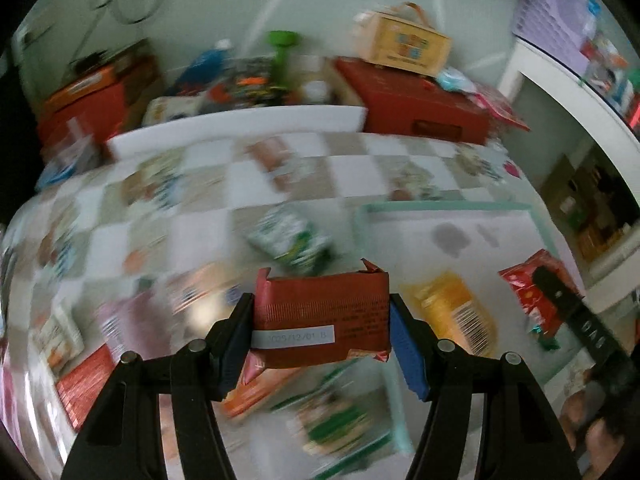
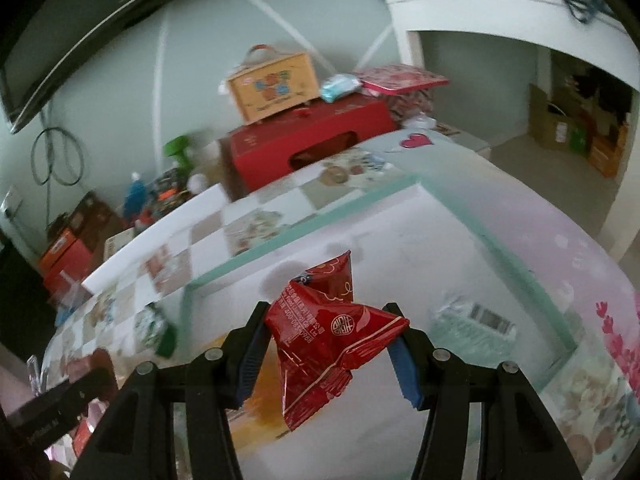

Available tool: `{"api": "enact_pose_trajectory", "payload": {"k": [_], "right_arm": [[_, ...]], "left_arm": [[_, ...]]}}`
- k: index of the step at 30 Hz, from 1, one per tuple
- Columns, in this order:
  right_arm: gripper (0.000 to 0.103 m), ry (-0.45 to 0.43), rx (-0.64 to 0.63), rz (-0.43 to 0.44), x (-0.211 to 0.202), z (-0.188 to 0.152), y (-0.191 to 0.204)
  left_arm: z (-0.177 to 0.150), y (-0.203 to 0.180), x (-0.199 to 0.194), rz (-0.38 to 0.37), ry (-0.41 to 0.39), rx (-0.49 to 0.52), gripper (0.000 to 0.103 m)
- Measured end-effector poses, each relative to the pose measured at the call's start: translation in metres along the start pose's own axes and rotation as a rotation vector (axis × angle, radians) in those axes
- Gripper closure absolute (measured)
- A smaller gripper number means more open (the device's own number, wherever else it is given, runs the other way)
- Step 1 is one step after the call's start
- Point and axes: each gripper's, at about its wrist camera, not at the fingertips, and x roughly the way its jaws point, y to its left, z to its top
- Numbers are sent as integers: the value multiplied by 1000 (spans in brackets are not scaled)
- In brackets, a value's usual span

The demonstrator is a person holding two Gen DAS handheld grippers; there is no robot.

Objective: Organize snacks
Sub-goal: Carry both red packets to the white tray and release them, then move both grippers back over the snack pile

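Left tool [image 1: 322, 320] pinches a red bar [image 1: 322, 314] above the table [image 1: 200, 184]; only its view shows the orange packet [image 1: 456, 312] in the tray [image 1: 440, 210]. Right tool [image 2: 328, 344] pinches a red pouch [image 2: 324, 332] over it.

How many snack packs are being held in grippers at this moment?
2. A dark red block-shaped pack with a date label is clamped in the left gripper; a crumpled red foil packet is clamped in the right gripper. Other snacks lie loose, blurred.
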Motion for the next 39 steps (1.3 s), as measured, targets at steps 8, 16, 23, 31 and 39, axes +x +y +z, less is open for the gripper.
{"api": "enact_pose_trajectory", "payload": {"k": [8, 16, 23, 31, 39], "right_arm": [[44, 0, 60, -18, 18, 11, -33], [43, -15, 96, -26, 22, 16, -51], [34, 7, 92, -18, 20, 14, -56], [0, 1, 82, -67, 11, 12, -59], [0, 0, 62, -75, 7, 9, -63]], "left_arm": [[30, -70, 48, -63, 65, 113, 37], [43, -110, 78, -94, 105, 153, 27], [43, -99, 67, -87, 89, 100, 25], [32, -59, 45, 47, 38, -14, 6], [11, -16, 27, 171, 16, -117, 1]]}}
